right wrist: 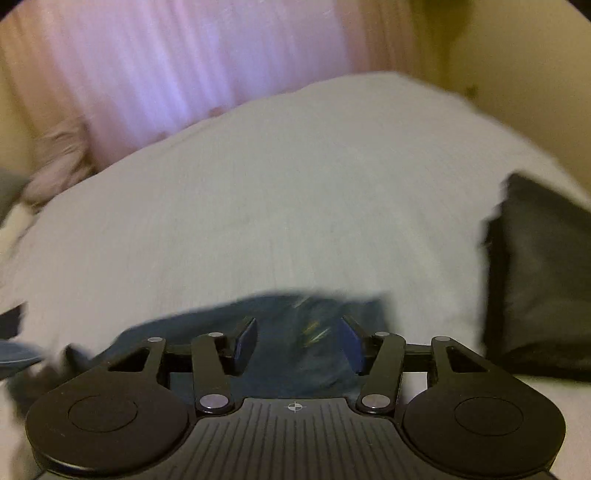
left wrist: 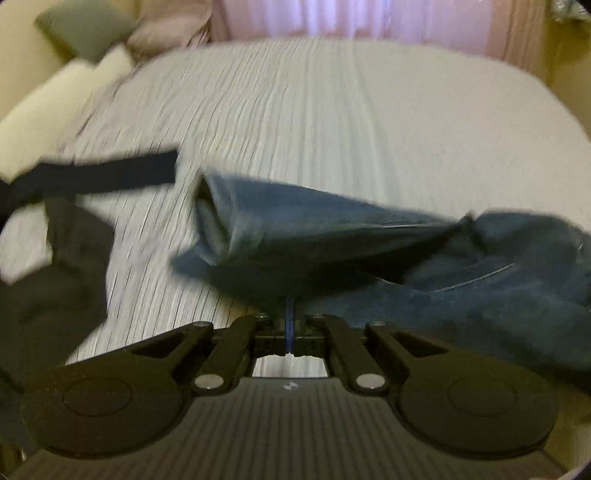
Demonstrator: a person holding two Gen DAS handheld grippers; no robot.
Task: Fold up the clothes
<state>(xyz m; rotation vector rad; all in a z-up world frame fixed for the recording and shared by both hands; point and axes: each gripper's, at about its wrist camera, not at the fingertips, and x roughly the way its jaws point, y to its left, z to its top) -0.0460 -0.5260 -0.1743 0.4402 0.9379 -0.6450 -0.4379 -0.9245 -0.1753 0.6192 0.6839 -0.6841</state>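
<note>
A pair of blue jeans (left wrist: 332,236) lies bunched on the white bedspread (left wrist: 332,110). My left gripper (left wrist: 290,306) is shut on the jeans' fabric and lifts one leg, whose open cuff points left. In the right wrist view the jeans (right wrist: 295,354) lie right under my right gripper (right wrist: 299,343), which is open, its blue pads (right wrist: 247,338) apart over the denim. Both views are blurred by motion.
A black garment (left wrist: 59,266) with a long strap-like part lies on the bed at the left. Another dark garment (right wrist: 535,280) lies at the right. Pillows (left wrist: 85,29) sit at the bed's far left. Pink curtains (right wrist: 166,66) hang behind the bed.
</note>
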